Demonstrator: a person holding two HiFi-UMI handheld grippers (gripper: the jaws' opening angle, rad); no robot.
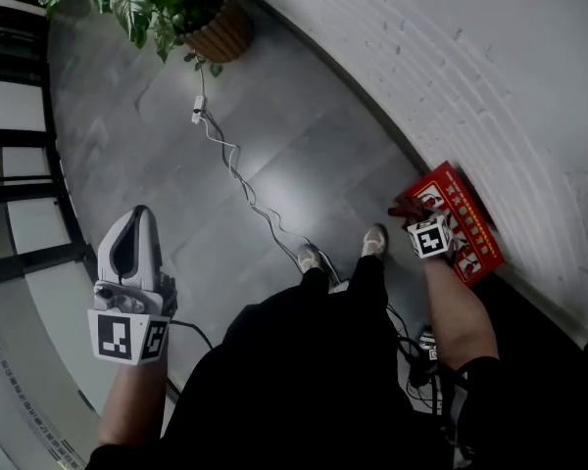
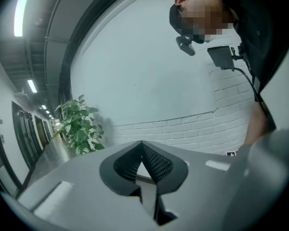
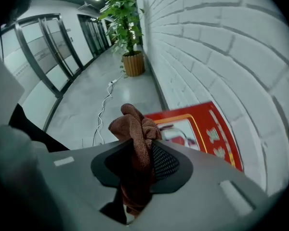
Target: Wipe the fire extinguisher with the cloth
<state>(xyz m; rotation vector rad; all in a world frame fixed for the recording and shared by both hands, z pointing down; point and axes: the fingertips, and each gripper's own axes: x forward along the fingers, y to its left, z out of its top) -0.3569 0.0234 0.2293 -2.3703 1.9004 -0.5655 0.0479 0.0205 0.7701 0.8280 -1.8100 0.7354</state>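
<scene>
One cloth (image 3: 135, 121), seemingly soft and light, is pinched by its bunched middle in the right gripper (image 3: 140, 146), above the fire extinguisher (image 3: 179, 139) in its red box (image 3: 216, 129) against the wall. The left gripper (image 2: 143, 150) has its fingers together, empty.

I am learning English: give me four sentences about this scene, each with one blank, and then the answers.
1. The right gripper is shut on a ___.
2. The box against the brick wall is ___ in colour.
3. The left gripper holds ___.
4. The pot holds a green ___.
Missing words: cloth; red; nothing; plant.
</scene>
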